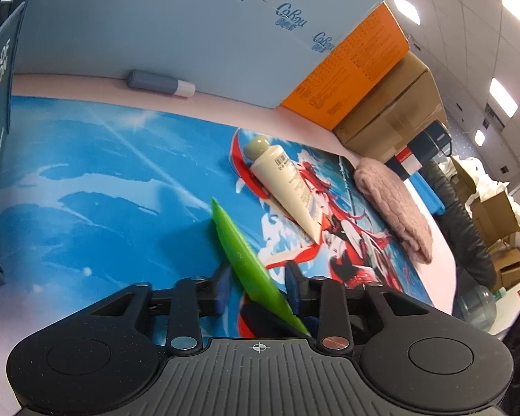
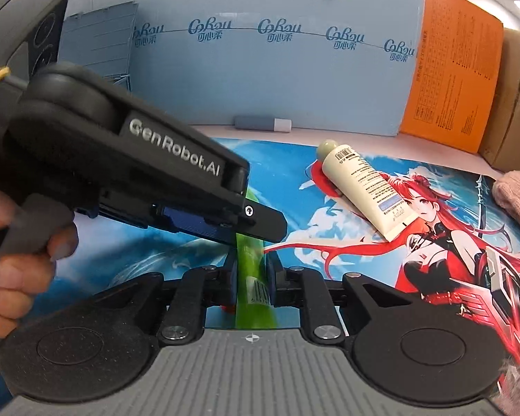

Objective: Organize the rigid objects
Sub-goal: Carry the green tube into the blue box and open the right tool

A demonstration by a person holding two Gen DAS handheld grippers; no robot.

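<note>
We see a bright green tube (image 2: 251, 263) with a barcode label, a cream tube (image 2: 367, 190) printed with dark text, a blue mat (image 1: 97, 180) bearing a red-haired anime figure, a pale blue box (image 2: 260, 79) with teal logos, an orange box (image 2: 450, 79), and a pink knitted cloth (image 1: 395, 208).

My left gripper (image 2: 260, 223) reads "GenRobot.AI" on its side. The light blue box (image 2: 277, 79) behind repeats "CoRou". A barcode sits on the green tube (image 2: 256, 277) I hold.
</note>
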